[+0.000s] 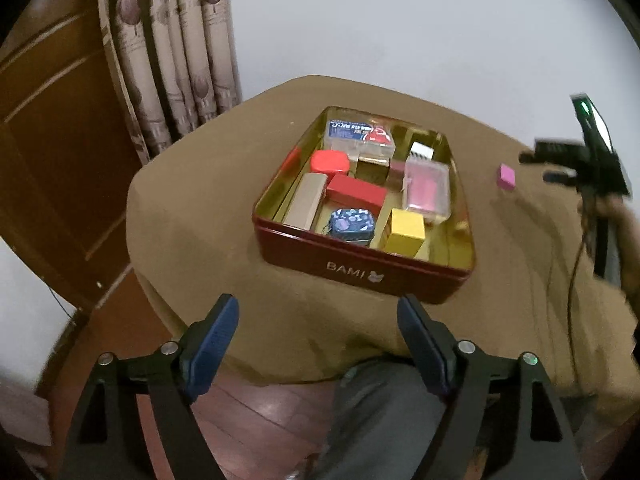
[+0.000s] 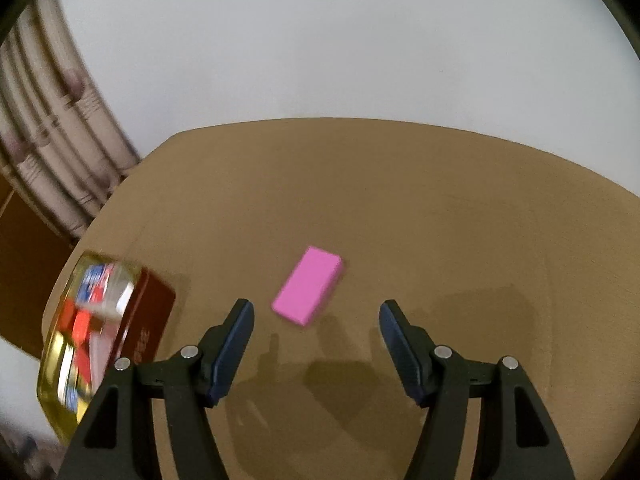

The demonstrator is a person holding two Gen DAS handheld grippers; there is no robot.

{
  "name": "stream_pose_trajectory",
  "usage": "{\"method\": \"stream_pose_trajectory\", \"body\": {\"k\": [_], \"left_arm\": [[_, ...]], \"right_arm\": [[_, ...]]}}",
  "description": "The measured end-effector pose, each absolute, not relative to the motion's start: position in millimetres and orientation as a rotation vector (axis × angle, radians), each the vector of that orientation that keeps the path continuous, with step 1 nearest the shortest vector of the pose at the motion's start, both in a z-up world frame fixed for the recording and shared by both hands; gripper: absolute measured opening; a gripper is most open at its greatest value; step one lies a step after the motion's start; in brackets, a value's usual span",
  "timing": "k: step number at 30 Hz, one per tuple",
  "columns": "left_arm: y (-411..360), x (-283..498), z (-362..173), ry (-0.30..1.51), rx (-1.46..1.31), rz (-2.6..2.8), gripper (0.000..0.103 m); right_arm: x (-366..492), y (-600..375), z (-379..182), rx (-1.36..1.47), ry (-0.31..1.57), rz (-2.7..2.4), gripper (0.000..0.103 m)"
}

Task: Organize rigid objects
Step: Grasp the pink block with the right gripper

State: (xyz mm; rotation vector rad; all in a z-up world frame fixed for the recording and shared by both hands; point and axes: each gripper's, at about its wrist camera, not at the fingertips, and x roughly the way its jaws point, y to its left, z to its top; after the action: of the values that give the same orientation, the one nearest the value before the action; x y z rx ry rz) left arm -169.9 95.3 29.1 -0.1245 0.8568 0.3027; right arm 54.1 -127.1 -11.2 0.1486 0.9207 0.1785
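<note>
A red tin [image 1: 360,272] with a gold inside stands on the brown table; it also shows at the left of the right wrist view [image 2: 152,320]. It holds several small boxes, among them a yellow box [image 1: 406,230], a red box [image 1: 356,196] and a clear case [image 1: 426,188]. A pink block [image 2: 308,285] lies flat on the table to the right of the tin, also seen in the left wrist view [image 1: 506,177]. My right gripper [image 2: 316,312] is open above the table, just short of the pink block. My left gripper [image 1: 318,308] is open and empty, near the tin's front wall.
The brown cloth-covered table [image 2: 460,220] ends at a white wall behind. Curtains [image 1: 172,60] and a wooden door [image 1: 52,140] stand at the left. The person's leg [image 1: 380,420] is below the table's front edge. The right gripper's body [image 1: 588,160] and cable hang at the right.
</note>
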Motion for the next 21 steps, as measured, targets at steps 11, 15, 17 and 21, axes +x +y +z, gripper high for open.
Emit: {"method": "stream_pose_trajectory", "body": {"k": [11, 15, 17, 21], "left_arm": [[92, -168, 17, 0.867, -0.090, 0.247, 0.083], [95, -167, 15, 0.876, -0.113, 0.221, 0.083], [95, -166, 12, 0.896, -0.112, 0.211, 0.083], [95, -165, 8, 0.919, -0.110, 0.220, 0.083]], "right_arm": [[95, -98, -45, 0.170, 1.042, 0.056, 0.067], [105, -81, -52, 0.084, 1.063, 0.006, 0.064], [106, -76, -52, 0.046, 1.059, -0.023, 0.044], [104, -71, -51, 0.019, 1.040, -0.021, 0.030]]}}
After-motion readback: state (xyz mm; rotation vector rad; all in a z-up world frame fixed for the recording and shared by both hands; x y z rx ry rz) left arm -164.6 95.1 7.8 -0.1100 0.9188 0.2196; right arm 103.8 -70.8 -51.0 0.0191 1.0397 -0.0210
